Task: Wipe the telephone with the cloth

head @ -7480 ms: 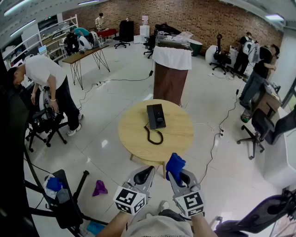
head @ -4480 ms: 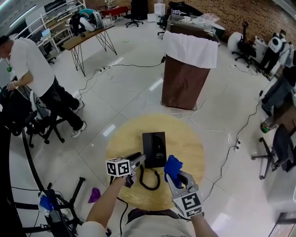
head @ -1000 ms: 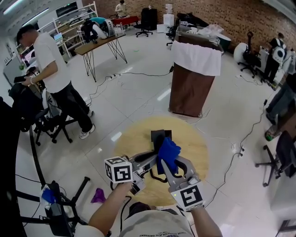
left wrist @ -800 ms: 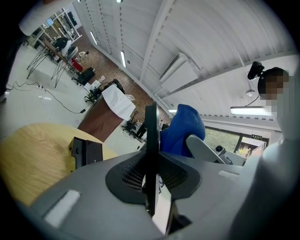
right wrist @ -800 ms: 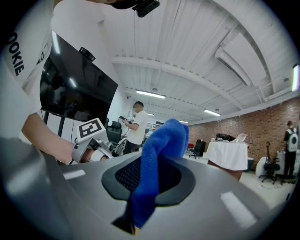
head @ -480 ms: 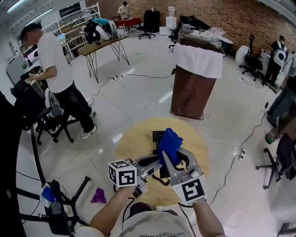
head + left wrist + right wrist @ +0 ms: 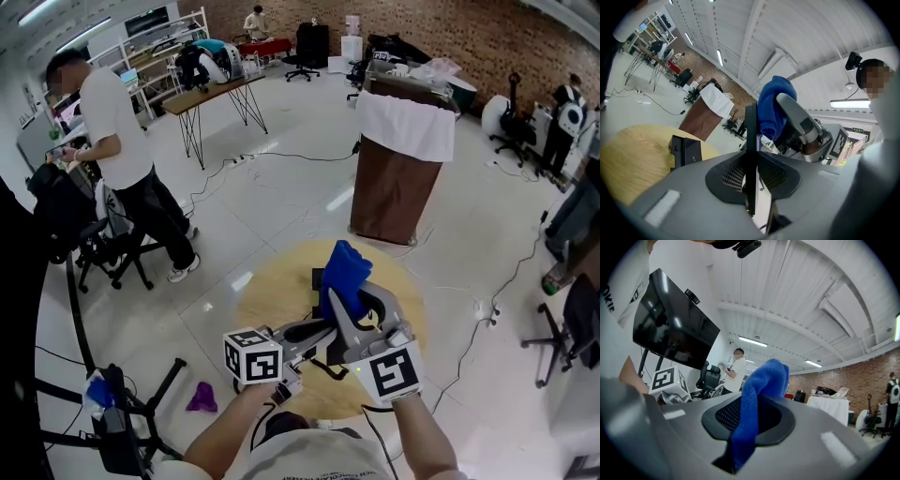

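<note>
My left gripper [image 7: 751, 164] is clamped on the handset [image 7: 751, 123], my right gripper [image 7: 752, 405] pinching the cloth [image 7: 765, 376]. Hold left steady, drag cloth along handset just beyond left jaws.

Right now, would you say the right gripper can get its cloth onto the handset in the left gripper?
Probably yes: the right gripper, shut on the blue cloth, stands beside the left gripper, which holds the handset above the table, with nothing between them.

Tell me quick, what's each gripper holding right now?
Left gripper: fingers closed on the telephone handset.
Right gripper: fingers closed on the blue cloth.
</note>
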`<state>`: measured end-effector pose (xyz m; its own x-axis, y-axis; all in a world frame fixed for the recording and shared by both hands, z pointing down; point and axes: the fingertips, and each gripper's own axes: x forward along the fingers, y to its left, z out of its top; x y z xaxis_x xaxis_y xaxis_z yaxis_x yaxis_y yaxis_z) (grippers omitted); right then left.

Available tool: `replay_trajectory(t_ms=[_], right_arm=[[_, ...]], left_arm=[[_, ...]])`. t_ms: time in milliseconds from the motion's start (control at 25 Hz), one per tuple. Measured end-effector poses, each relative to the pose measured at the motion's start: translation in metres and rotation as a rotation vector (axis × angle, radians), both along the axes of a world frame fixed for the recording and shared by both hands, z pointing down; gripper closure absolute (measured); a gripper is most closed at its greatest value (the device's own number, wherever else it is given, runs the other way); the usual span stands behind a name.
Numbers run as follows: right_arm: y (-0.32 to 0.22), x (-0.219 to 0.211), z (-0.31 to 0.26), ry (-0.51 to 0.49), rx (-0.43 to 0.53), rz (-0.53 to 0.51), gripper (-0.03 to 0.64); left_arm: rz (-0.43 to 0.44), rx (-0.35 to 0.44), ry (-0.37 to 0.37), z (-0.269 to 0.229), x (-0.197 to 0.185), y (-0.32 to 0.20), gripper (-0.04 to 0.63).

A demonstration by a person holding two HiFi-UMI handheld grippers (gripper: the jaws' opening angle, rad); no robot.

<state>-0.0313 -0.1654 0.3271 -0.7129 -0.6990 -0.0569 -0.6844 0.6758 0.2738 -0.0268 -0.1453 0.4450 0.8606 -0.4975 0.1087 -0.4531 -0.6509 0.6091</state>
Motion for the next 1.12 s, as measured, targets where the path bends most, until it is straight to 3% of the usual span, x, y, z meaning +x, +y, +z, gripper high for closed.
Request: replay_trajectory(t_ms=[320,480,800,1120], right_arm=[[-0.006,-0.002,-0.011,0.000,0.031,-0.007,0.555],[0.012,-0.014,-0.019,-0.028,0.035,-0.058,0.555],[0.039,-0.060,0.001,0.016,-0.062,-0.170,0.555],[0.026,-0.064,0.016,0.050,-0.080,-0.158,0.555]], left_arm=[[-0.014,0.010,-0.022,0.001,0.000,0.000,0.532],[-0.021,0.019,-0.048,0.002,0.001,-0.002,0.532],[-0.031,0.062,-0.124,0.001,0.007,-0.003,0.532],[-0.035,0.087,-0.146,0.000,0.004,-0.005,0.532]])
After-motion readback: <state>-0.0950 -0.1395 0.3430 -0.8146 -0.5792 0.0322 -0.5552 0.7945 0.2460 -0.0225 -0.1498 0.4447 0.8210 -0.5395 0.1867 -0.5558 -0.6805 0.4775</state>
